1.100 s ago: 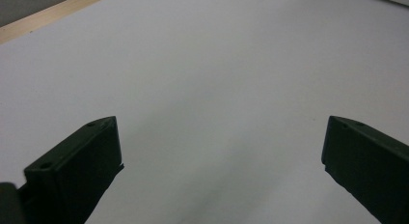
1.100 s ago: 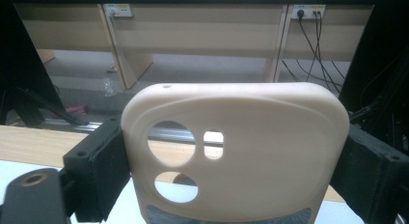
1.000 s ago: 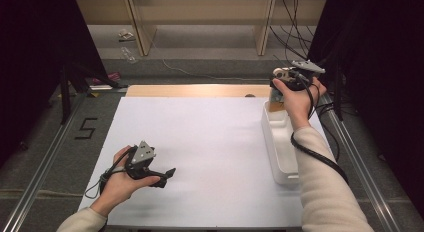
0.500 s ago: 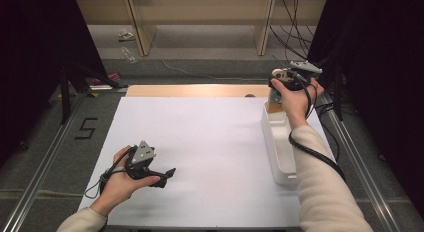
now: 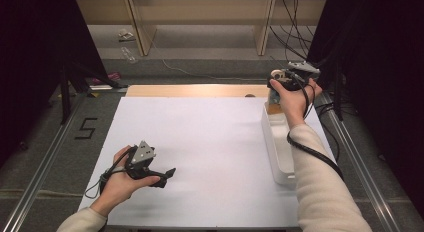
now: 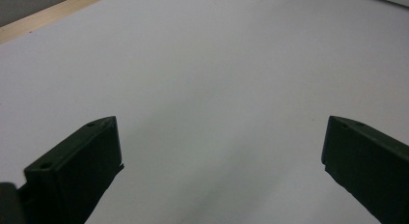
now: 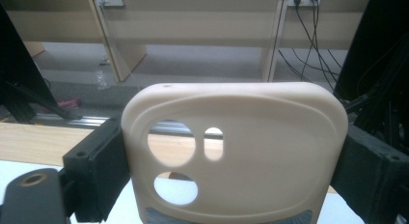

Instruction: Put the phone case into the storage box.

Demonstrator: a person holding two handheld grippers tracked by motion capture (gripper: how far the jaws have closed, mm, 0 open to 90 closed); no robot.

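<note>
My right gripper [image 7: 234,159] is shut on a cream phone case [image 7: 270,132] with round camera cut-outs, each jaw pressing on one long side. In the high view this gripper [image 5: 276,89] hangs above the far end of a long white tray [image 5: 268,142] at the table's right, and the case [image 5: 274,96] is barely visible under the hand. At the front left, my left gripper [image 5: 167,174] rests low over the white sheet [image 5: 210,137]. Its jaws stand wide apart [image 6: 223,125] with bare sheet between them.
A strip of wooden table top [image 5: 200,90] runs along the sheet's far edge. Metal rails [image 5: 55,142] flank the table, with a "5" marked on the left. Shelving legs and cables [image 5: 295,22] stand beyond the far edge.
</note>
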